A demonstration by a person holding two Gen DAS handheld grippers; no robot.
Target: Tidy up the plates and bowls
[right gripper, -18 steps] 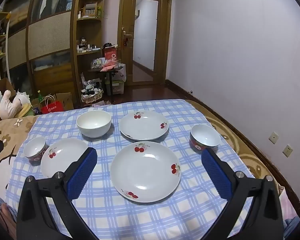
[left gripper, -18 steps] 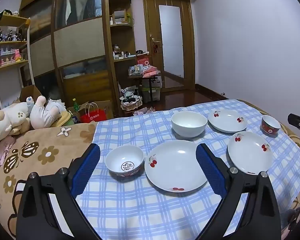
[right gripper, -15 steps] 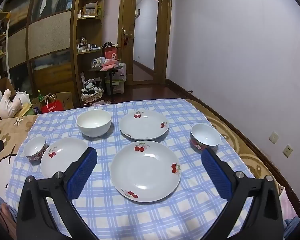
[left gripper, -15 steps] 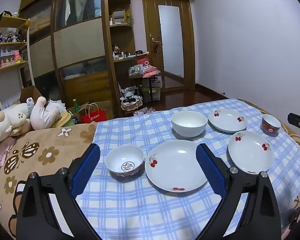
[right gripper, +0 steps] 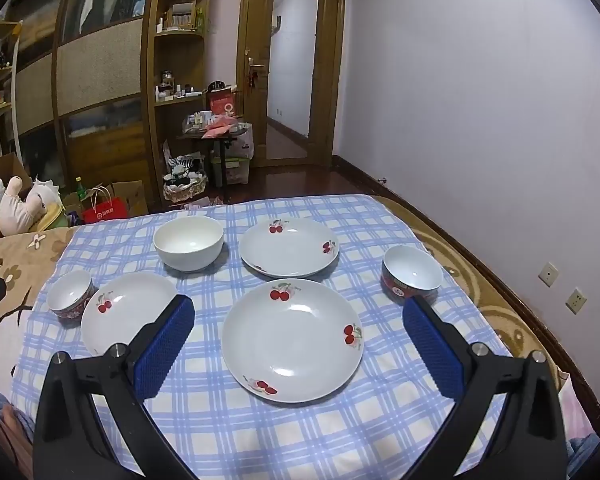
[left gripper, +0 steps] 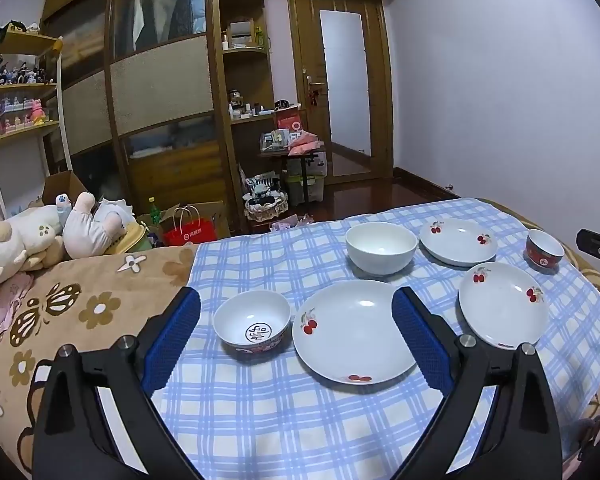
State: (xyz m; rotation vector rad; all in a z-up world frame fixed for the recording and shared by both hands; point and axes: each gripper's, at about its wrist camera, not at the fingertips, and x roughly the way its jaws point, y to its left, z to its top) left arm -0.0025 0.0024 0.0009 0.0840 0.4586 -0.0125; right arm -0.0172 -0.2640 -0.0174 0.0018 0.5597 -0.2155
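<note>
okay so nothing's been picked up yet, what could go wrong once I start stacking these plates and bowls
1. The dishes sit on a checked cloth over soft bedding, so pressing on a rim may tip or slide a plate.
2. The near cherry plate is shallow with a low rim; the open right claw could slip off it.
3. The small red bowl stands near the cloth's right edge and could be nudged off.
</note>
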